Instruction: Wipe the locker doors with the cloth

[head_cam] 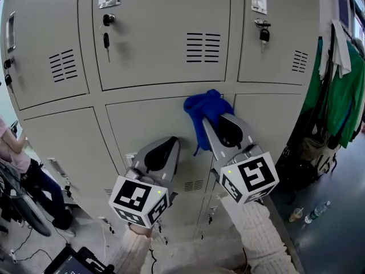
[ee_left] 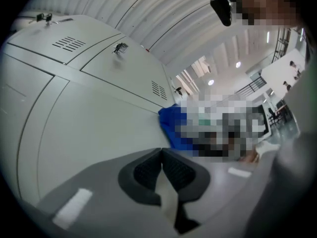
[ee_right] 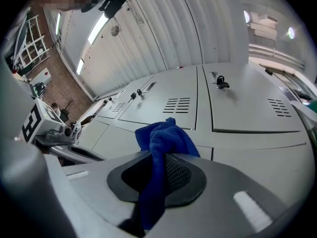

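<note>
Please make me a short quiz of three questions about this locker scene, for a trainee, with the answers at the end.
1. True or false: the left tool holds the blue cloth.
2. What hangs from the lock of the upper middle door? A) a key B) a glove C) a ribbon
3. Fill in: the jaws of the left tool are ____.
Key: 1 false, the right tool grips it; 2 A; 3 shut.
</note>
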Action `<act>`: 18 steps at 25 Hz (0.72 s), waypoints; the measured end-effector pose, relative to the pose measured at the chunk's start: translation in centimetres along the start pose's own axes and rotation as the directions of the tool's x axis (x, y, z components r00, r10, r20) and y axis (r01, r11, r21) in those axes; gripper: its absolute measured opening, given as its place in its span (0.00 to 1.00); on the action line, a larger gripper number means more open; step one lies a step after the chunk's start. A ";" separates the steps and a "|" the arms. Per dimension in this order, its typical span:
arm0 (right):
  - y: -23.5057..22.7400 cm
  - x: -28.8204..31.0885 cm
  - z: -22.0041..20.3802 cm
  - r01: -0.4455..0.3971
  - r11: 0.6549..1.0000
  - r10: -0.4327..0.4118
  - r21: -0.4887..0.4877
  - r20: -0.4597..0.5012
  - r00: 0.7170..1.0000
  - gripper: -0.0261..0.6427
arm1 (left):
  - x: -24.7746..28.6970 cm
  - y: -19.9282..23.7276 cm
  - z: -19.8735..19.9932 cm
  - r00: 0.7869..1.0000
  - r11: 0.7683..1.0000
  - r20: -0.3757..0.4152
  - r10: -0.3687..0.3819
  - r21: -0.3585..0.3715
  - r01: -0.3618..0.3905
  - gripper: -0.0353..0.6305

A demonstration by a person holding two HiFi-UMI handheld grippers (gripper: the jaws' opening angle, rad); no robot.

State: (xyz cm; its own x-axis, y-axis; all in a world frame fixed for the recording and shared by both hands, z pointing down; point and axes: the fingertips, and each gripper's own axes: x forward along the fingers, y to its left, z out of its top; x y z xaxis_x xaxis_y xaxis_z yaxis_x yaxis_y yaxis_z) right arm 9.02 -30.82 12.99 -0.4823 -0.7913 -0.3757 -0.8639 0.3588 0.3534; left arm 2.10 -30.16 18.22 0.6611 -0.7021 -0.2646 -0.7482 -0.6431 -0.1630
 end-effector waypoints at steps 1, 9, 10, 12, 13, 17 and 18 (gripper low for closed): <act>0.0 0.2 0.0 -0.001 1.000 0.001 0.002 0.003 1.000 0.13 | 0.2 0.1 0.1 1.000 1.000 0.000 -0.002 -0.001 0.002 0.05; 0.4 -0.2 -1.3 0.001 1.000 -0.001 0.028 0.011 1.000 0.13 | 0.3 -0.1 -1.1 1.000 1.000 -0.026 -0.016 -0.003 0.016 0.05; 0.6 -0.5 -1.9 0.002 1.000 -0.002 0.031 0.001 1.000 0.13 | 0.2 -0.3 -1.6 0.999 1.000 -0.036 -0.019 -0.004 0.019 0.05; 1.1 -1.1 -3.4 0.008 0.999 -0.008 0.033 -0.023 1.000 0.13 | -0.1 -0.5 -3.0 0.998 1.000 -0.058 -0.023 -0.013 0.022 0.05; 1.4 -1.5 -4.3 0.012 0.999 -0.011 0.032 -0.037 0.999 0.13 | -0.2 -0.7 -3.8 0.997 0.999 -0.068 -0.025 -0.021 0.024 0.05; 2.9 -2.8 -7.9 0.013 0.998 -0.007 0.056 -0.104 0.995 0.13 | -0.8 -1.5 -6.8 0.993 0.998 -0.113 -0.041 -0.058 0.035 0.05; 3.3 -3.1 -8.7 0.011 0.998 -0.004 0.063 -0.121 0.993 0.13 | -1.0 -1.7 -7.4 0.992 0.997 -0.121 -0.045 -0.072 0.036 0.05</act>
State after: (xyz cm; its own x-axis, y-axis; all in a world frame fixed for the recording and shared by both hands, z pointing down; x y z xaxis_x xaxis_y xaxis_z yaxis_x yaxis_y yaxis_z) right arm 8.91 -31.50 22.76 -0.4581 -0.8467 -0.2706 -0.8768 0.3803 0.2944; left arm 3.14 -30.66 25.80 0.6956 -0.7046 -0.1402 -0.7180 -0.6882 -0.1039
